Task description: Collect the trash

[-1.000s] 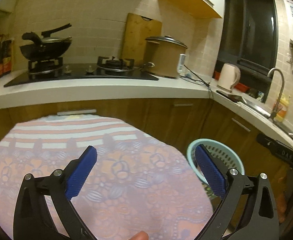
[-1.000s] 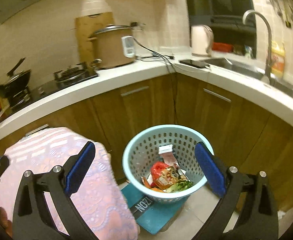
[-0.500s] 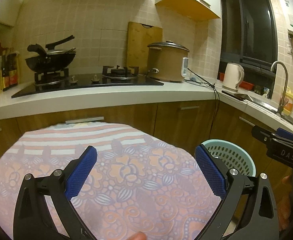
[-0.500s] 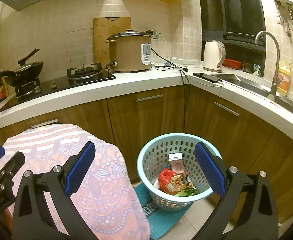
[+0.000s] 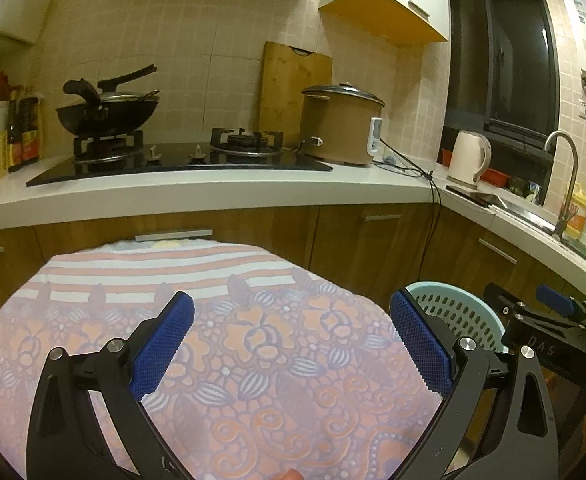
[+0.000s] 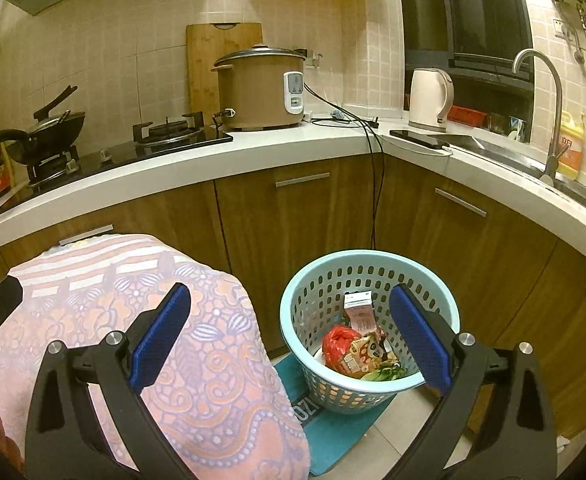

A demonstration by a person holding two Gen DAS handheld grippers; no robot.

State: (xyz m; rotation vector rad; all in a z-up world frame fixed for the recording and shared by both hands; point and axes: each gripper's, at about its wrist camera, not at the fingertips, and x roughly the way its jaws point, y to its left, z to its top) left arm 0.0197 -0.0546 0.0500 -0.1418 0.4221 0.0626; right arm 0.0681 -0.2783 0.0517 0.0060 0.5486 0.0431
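Basket as landmark: pale blue, perforated, on the floor beside the cloth-covered desk, sitting partly on a teal mat whose lettering is cut off. From the left wrist view only the basket's far rim shows; its contents are hidden behind the desk edge and the blue pad.

Trash inside the basket: a red crumpled bag, a printed snack wrapper, a small white-and-pink carton standing toward the back wall, green scraps at the front. Items beneath these cannot be made out.

Left gripper: jaws spread wide, nothing between them, over the patterned desk cloth. Right gripper: jaws likewise wide apart and empty, one pad over the cloth, the other over the basket's right rim.

Behind the basket: wooden cabinet doors, a black cable hanging down toward the rim. Above, a rice cooker, kettle and wok. Bottom edge of the left view: a fingertip, barely visible.
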